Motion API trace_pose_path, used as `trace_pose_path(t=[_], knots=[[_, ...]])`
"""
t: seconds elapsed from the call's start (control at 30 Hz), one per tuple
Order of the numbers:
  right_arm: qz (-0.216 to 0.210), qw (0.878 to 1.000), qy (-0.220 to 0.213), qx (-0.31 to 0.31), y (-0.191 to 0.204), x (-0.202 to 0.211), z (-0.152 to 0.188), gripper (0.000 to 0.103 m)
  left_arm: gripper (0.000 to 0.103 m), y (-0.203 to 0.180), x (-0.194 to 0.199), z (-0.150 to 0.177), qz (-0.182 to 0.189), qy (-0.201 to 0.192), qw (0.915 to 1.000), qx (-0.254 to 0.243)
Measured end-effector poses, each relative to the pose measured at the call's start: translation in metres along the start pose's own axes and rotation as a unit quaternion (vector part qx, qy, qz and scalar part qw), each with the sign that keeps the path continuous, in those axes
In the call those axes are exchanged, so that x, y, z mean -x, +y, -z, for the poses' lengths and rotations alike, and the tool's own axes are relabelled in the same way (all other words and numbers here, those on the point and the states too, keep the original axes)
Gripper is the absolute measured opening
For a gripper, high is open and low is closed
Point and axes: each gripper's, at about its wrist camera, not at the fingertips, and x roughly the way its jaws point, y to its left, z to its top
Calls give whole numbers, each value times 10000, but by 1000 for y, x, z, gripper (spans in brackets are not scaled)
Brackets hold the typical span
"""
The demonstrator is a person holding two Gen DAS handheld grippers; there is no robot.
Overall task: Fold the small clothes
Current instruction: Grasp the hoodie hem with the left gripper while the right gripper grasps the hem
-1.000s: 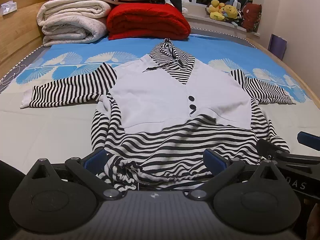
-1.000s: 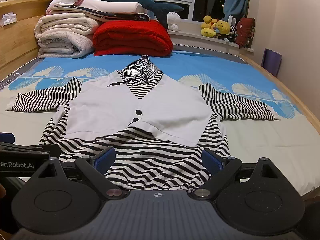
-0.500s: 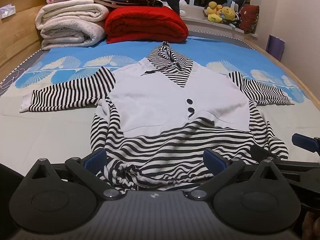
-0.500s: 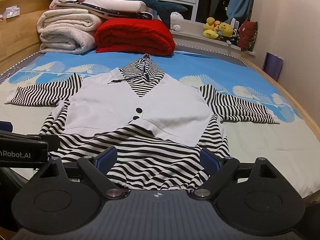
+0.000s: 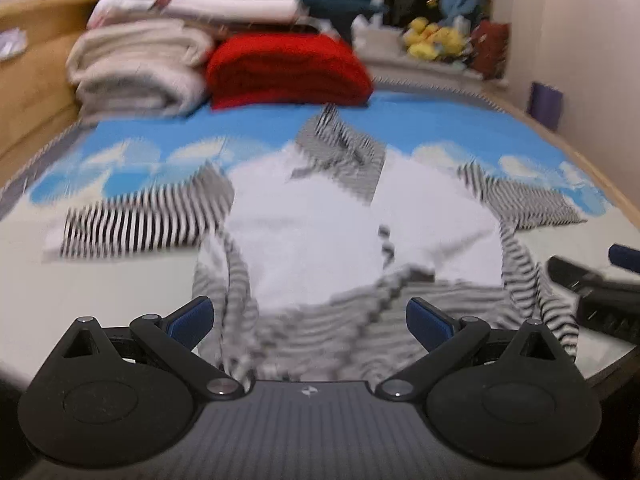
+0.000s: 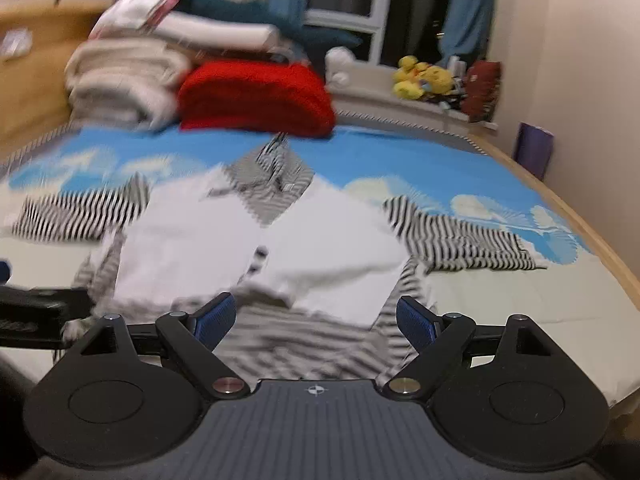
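Both views are motion-blurred. Nearest in the left wrist view, the left gripper has its blue-padded jaws standing wide apart, with nothing pressed between them; the striped hem of the garment lies below and between them. In the right wrist view, the right gripper also has its jaws wide apart, closing only slightly, over the hem, the pads not pressing on the cloth.

The black-and-white striped hooded top with a white vest front lies face up, spread flat on the bed. Its hem is at the near edge of the bed, bunched a little by the left jaws. Both sleeves stretch out sideways; the hood points away.

Beyond the hood, on the blue fan-patterned sheet, sits a folded red blanket. To the left of the blanket is a stack of rolled cream quilts. Right of the blanket, on the window ledge, sit yellow plush toys.
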Motion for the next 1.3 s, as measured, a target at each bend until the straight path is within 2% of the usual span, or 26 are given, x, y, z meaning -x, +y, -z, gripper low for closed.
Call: trace_pose_path(t=[0.13, 0.2, 0.23, 0.27, 0.3, 0.33, 0.4, 0.5, 0.6, 0.77, 0.83, 0.87, 0.9, 0.93, 0.97, 1.07, 1.1, 1.17, 1.27, 1.3], knots=[[166, 9993, -321, 73, -41, -12, -28, 85, 101, 19, -9, -36, 107, -538, 9950, -835], [264, 9989, -394, 33, -63, -24, -38, 81, 94, 36, -25, -45, 180, -533, 9937, -973], [300, 9988, -398, -31, -75, -32, -39, 78, 83, 47, -39, -46, 248, -383, 9949, -894], [364, 9986, -382, -107, -85, -40, -37, 70, 72, 56, -51, -44, 278, -193, 9969, -717], [474, 9982, -320, -173, -95, -49, -33, 62, 67, 68, -66, -41, 355, 169, 9987, -315], [583, 9979, -196, -191, -102, -59, -26, 59, 59, 80, -82, -40, 553, 567, 9967, 174], [736, 9960, 430, -257, -111, -82, -14, 54, 59, 95, -103, -35, 824, 978, 9892, 712], [349, 9882, 1336, -658, -124, -115, 1, 54, 59, 104, -132, -30, 693, 1654, 9784, 1024], [242, 9741, 2084, -843, -127, -143, 17, 55, 61, 116, -155, -20, 674, 2274, 9614, 1392], [253, 9422, 3161, -1082, -124, -172, 44, 56, 61, 118, -185, 6, 498, 3173, 9382, 1287], [142, 9376, 3292, -1110, -119, -173, 50, 44, 58, 114, -189, 15, 577, 3375, 9338, 1039], [77, 9369, 3315, -1105, -119, -170, 51, 22, 42, 110, -188, 17, 601, 3427, 9331, 905], [35, 9368, 3316, -1116, -119, -168, 51, 7, 30, 107, -188, 20, 619, 3459, 9333, 740], [-12, 9372, 3289, -1158, -122, -165, 51, 6, 10, 105, -186, 21, 662, 3456, 9341, 605], [-38, 9380, 3241, -1228, -125, -162, 49, 4, 7, 106, -181, 21, 733, 3355, 9380, 479], [-37, 9370, 3137, -1533, -146, -151, 50, 3, 6, 116, -158, 14, 933, 2939, 9505, 383], [-67, 9362, 3125, -1607, -152, -148, 51, 3, 6, 120, -151, 14, 928, 2880, 9523, 402], [-112, 9337, 3218, -1567, -160, -144, 58, 3, 6, 127, -148, 19, 839, 2968, 9507, 322], [-425, 9256, 3533, -1287, -156, -145, 70, 3, 8, 121, -151, 32, 733, 3293, 9413, -92], [-466, 9275, 3519, -1173, -153, -144, 70, 4, 9, 118, -151, 33, 702, 3310, 9409, -131]])
